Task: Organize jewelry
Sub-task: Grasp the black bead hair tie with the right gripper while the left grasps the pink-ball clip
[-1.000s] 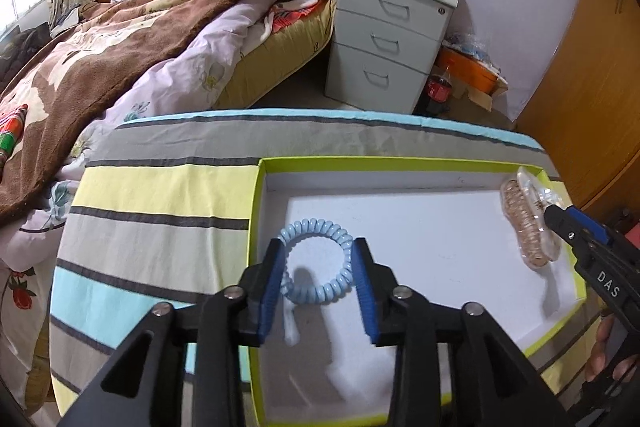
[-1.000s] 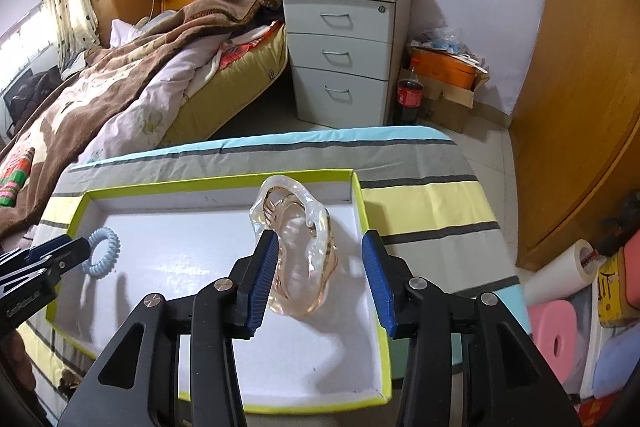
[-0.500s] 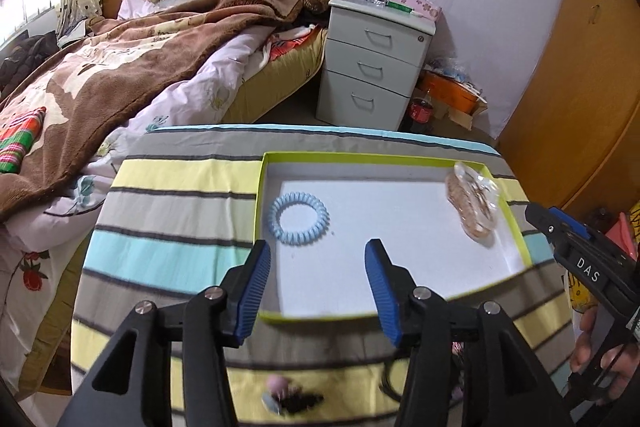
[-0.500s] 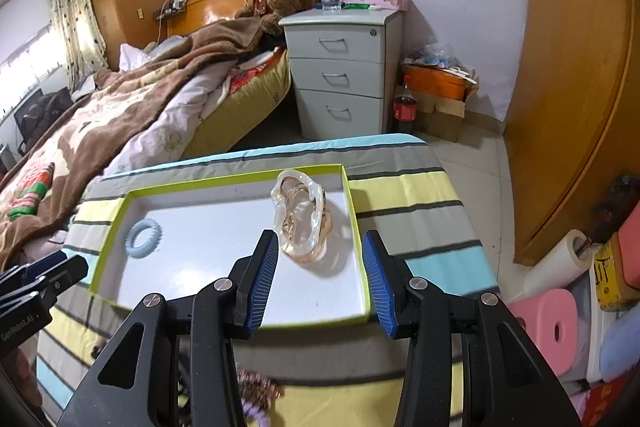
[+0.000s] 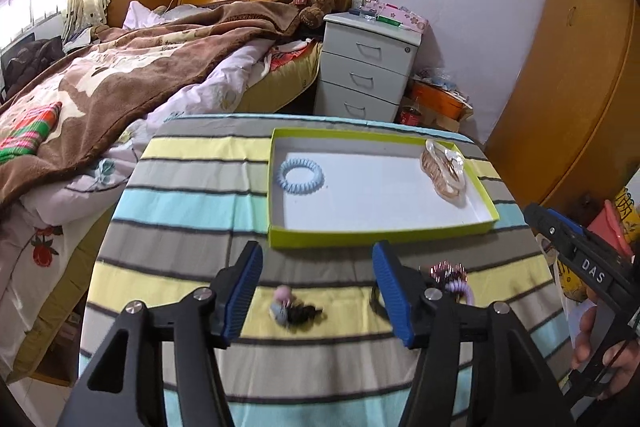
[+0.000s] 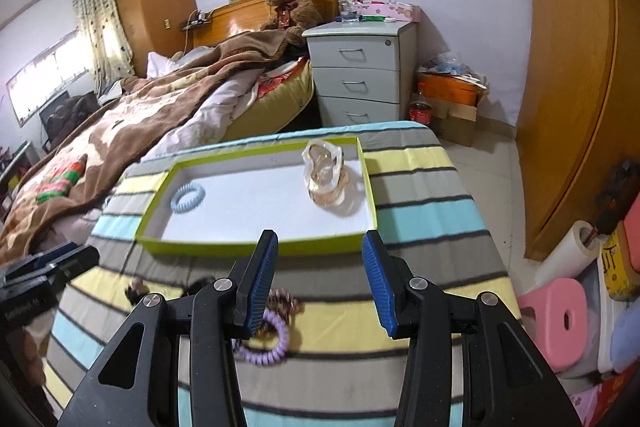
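Observation:
A green-rimmed white tray [image 5: 352, 239] [image 6: 224, 247] sits on the striped table. Inside lie a blue coil hair tie [image 5: 300, 175] [image 6: 188, 197] at the left and a clear bag of gold jewelry [image 5: 443, 173] [image 6: 326, 173] at the right. In front of the tray lie a small dark hair tie with a pink bead [image 5: 294, 311] [image 6: 136, 289], a purple coil tie [image 6: 266, 341] [image 5: 460, 289] and a sparkly reddish piece [image 6: 284, 301] [image 5: 446, 270]. My left gripper [image 5: 318, 293] is open and empty above the dark tie. My right gripper [image 6: 320, 285] is open and empty near the purple tie.
A bed with a brown blanket [image 5: 120, 75] lies to the left. A grey drawer unit [image 5: 368, 67] stands behind the table. A wooden wardrobe [image 6: 572, 67] is at the right, with a pink stool [image 6: 554, 319] and a paper roll [image 6: 572, 251] on the floor.
Both grippers have pulled back out of the tray toward the table's near edge, leaving the blue tie and the jewelry bag inside. The loose items in front of the tray have come into view.

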{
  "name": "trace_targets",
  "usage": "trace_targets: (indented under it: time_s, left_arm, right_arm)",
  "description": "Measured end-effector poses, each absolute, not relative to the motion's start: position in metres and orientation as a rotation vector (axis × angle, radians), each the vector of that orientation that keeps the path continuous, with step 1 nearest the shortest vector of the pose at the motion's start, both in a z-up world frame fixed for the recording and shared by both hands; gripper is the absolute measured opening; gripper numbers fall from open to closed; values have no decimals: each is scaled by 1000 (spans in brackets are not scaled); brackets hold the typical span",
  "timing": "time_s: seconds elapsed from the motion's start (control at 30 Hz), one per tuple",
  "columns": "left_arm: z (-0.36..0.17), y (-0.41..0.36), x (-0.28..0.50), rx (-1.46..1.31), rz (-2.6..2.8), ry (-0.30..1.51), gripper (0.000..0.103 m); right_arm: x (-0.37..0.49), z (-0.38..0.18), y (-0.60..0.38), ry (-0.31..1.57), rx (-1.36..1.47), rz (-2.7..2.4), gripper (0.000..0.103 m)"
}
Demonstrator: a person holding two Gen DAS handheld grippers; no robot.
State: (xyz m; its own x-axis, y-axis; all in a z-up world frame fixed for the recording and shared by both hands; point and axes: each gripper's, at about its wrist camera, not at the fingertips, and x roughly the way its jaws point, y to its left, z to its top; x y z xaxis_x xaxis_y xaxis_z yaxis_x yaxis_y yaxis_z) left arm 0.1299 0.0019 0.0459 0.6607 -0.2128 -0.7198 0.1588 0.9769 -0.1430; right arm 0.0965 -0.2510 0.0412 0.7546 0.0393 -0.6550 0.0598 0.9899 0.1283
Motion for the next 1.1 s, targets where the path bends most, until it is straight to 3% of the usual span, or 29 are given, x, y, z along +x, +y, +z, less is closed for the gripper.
trace_targets:
  time_s: [0.37, 0.67, 1.1]
  left_arm:
    - [13, 26, 104, -85, -241, 887, 75]
    - [-19, 35, 97, -129, -309, 966, 75]
    - [-16, 50, 98, -193, -307, 963, 75]
  right_arm:
    - [78, -1, -244, 797, 151, 81, 45]
    - [71, -16, -228, 825, 154, 199, 45]
    - [87, -26, -197, 849, 109, 251, 45]
